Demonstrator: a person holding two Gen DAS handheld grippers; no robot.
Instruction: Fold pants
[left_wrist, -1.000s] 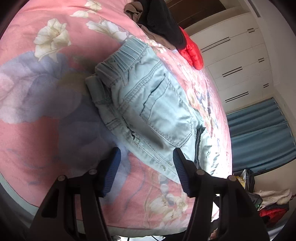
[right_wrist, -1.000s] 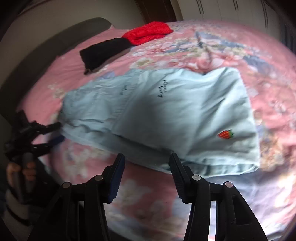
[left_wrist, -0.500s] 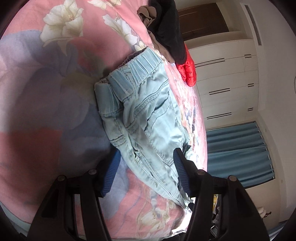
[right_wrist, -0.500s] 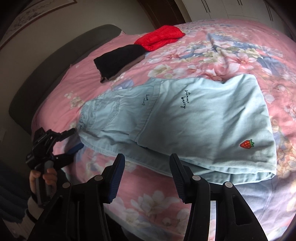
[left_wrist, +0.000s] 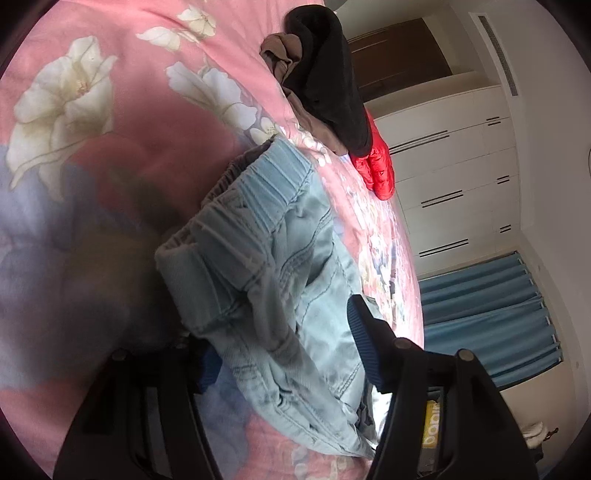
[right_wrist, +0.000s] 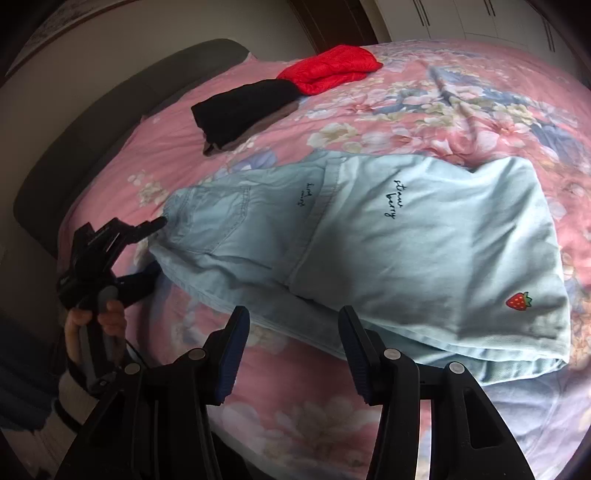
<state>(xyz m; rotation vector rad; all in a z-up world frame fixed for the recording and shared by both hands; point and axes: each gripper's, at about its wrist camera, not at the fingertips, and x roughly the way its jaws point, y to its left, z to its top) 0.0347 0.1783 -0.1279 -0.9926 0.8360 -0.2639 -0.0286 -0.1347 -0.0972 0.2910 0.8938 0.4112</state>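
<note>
Nearest, the left gripper (left_wrist: 284, 350) is spread wide astride the waistband of the pants (right_wrist: 369, 243), nothing yet clamped; the right gripper (right_wrist: 291, 354) hangs open, empty. Soft, light denim on the bedspread (right_wrist: 461, 96) is best pinched at the stiffer waistband.

In the left wrist view the left gripper (left_wrist: 284, 350) has its left finger (left_wrist: 207, 369) mostly hidden behind the waist end of the pants (left_wrist: 266, 266), so its jaw opening cannot be judged, and the bedspread (left_wrist: 74, 258) at the left of the frame is blurred into grey shadow. At the lower right a yellow item (left_wrist: 431, 424) is cut off by the gripper body, its lettering unreadable. In the right wrist view the pants' lower layers lie hidden beneath the folded top panel, and the small dark script on the fabric is too fine to read with certainty.
</note>
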